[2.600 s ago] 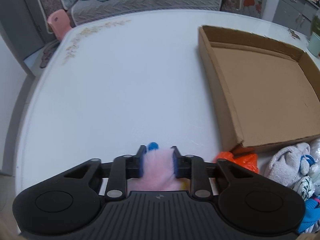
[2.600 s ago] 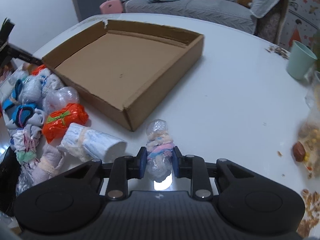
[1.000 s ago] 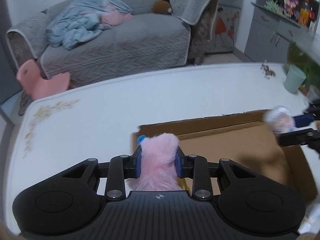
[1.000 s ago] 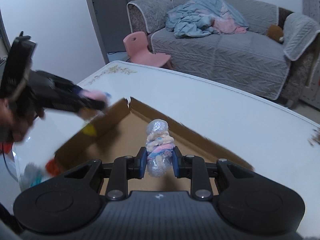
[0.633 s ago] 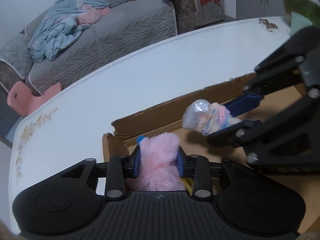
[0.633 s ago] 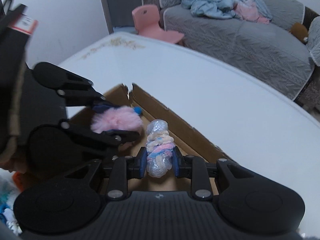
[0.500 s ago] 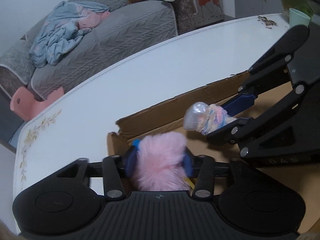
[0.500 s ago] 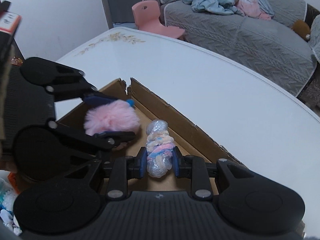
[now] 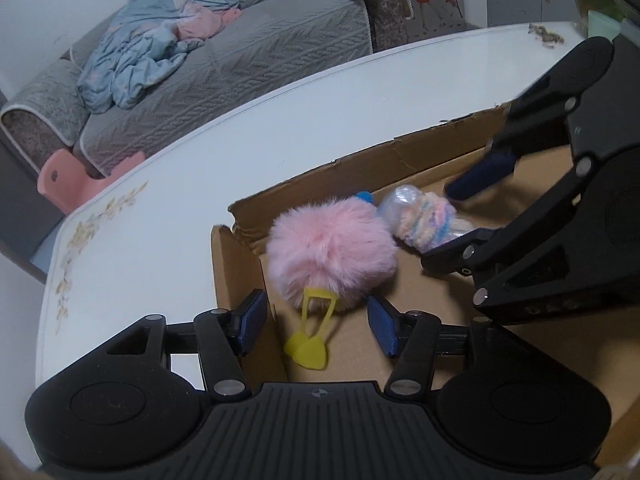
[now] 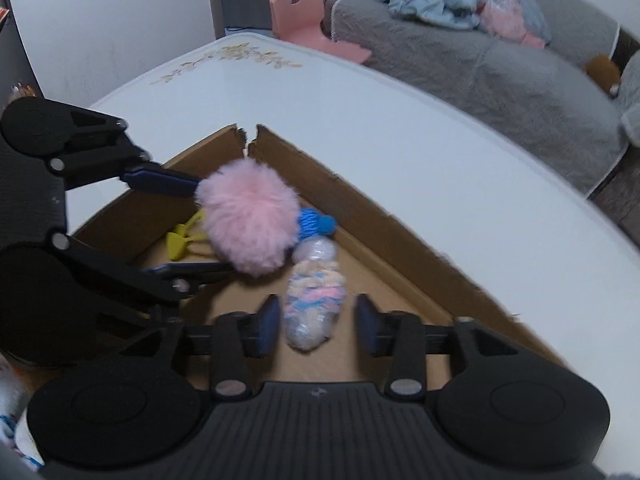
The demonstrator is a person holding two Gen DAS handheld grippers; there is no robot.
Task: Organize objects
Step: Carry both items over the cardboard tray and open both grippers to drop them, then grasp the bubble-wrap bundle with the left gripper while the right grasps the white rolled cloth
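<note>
Left claw [image 9: 316,326] just spread, pink pompom [image 9: 330,256] loose – right claw [image 10: 316,326] likewise, wrapped roll [image 10: 314,304] loose, cardboard box [image 9: 240,264] corner

Left gripper [image 9: 316,326] and right gripper [image 10: 316,326] angle downward — jaws just opening, gripping nothing.

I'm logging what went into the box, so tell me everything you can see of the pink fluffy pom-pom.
The pink fluffy pom-pom is a round ball of long, soft-looking fur with a blue knitted knob at its far end and a thin yellow loop with a yellow tab at its near end. It lies in the corner of the cardboard box, right beside the plastic-wrapped pastel bundle. The left gripper has just been opening; the pom-pom lies just ahead of its pads, ungripped.
</note>
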